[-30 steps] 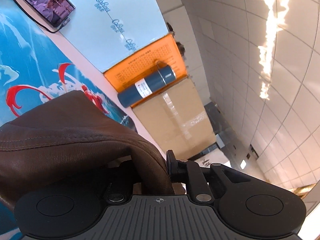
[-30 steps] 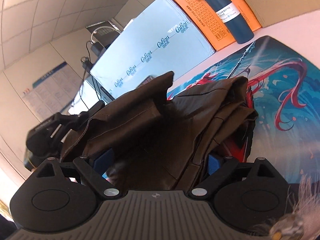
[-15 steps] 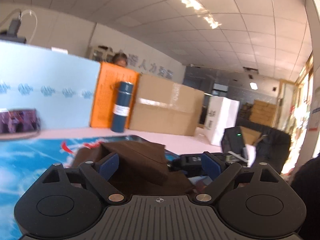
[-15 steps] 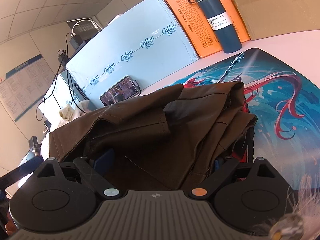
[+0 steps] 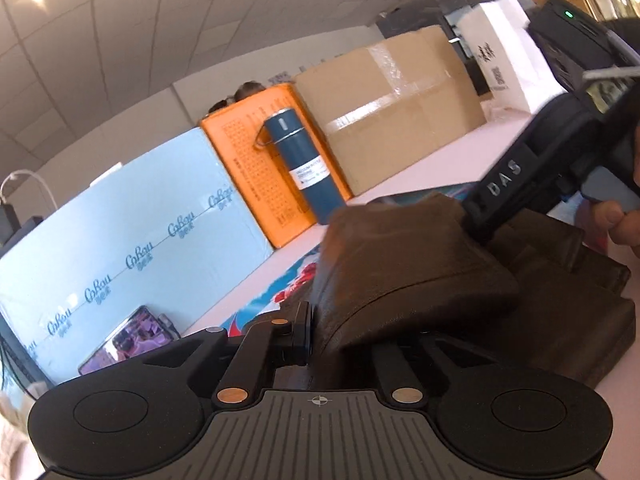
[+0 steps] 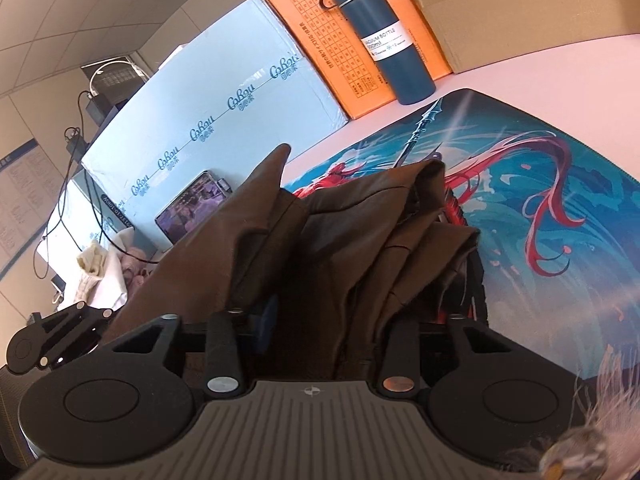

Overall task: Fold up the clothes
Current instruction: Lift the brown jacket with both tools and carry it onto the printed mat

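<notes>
Rolled upright, left gripper [image 5: 320,344] pinches one brown garment [image 5: 420,280]; right gripper [image 6: 320,320] is closing on it.

Brown garment [image 6: 352,240] on a blue wave-print mat [image 6: 560,216]
Navy flask [image 6: 384,40], white label; orange box [image 6: 320,20]; pale-blue box [image 6: 224,92].

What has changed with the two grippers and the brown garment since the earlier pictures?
The left gripper let go, rolled level, then shut on a fold of the brown garment. The right gripper, open before, is closing on the garment. The bottle, boxes and mat stayed put.
</notes>
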{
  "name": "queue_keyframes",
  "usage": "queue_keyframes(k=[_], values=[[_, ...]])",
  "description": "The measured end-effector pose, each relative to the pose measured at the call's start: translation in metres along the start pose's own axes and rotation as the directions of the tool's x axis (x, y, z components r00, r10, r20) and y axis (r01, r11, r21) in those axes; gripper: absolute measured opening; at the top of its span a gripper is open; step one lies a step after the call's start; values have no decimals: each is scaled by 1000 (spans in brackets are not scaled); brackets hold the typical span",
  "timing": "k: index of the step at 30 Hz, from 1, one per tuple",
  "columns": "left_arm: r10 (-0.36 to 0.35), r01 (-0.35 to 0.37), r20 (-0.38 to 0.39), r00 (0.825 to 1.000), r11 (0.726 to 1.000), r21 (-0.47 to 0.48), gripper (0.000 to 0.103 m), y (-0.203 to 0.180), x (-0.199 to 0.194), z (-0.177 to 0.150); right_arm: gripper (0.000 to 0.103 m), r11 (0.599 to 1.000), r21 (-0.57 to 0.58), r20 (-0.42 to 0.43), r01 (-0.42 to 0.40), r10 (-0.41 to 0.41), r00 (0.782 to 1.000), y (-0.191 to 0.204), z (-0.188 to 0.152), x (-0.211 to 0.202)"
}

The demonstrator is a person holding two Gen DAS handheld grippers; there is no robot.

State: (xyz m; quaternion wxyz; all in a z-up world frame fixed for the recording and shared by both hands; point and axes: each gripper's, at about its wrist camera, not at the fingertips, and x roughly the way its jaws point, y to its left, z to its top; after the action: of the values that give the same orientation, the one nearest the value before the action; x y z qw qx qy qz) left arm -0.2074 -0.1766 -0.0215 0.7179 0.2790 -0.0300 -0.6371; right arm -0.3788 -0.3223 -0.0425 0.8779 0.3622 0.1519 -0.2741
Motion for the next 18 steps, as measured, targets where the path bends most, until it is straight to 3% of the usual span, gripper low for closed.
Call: queue_keyframes(k=[1,4,9,12,15,16,18], values=[[13,-13,9,1000,998,-62,4,10,0,0,12,1000,-3,1,-9,9,1000,-2,4,1],[85,-72,49,995,972,-225,3,36,-5,2,8,996,-83,33,-33,36,999,3,21,1],[192,-126,96,977,874,-470,3,79,-24,1,7,974,-222,123,41,-14,992,14,60,4],[201,-123,67,977,796,-593,3,101,-28,-14,7,962,-254,174,97,-54,983,11,85,7],[165,-117,-1,986,693,-712,4,112,-25,-36,7,953,-273,200,132,-79,977,4,102,17],[143,-120,-33,989,655,-746,10,116,-24,-45,7,953,-272,196,135,-83,977,0,106,21],[119,-167,-120,986,588,-791,13,123,-17,-61,7,954,-266,183,139,-92,979,-7,111,32]])
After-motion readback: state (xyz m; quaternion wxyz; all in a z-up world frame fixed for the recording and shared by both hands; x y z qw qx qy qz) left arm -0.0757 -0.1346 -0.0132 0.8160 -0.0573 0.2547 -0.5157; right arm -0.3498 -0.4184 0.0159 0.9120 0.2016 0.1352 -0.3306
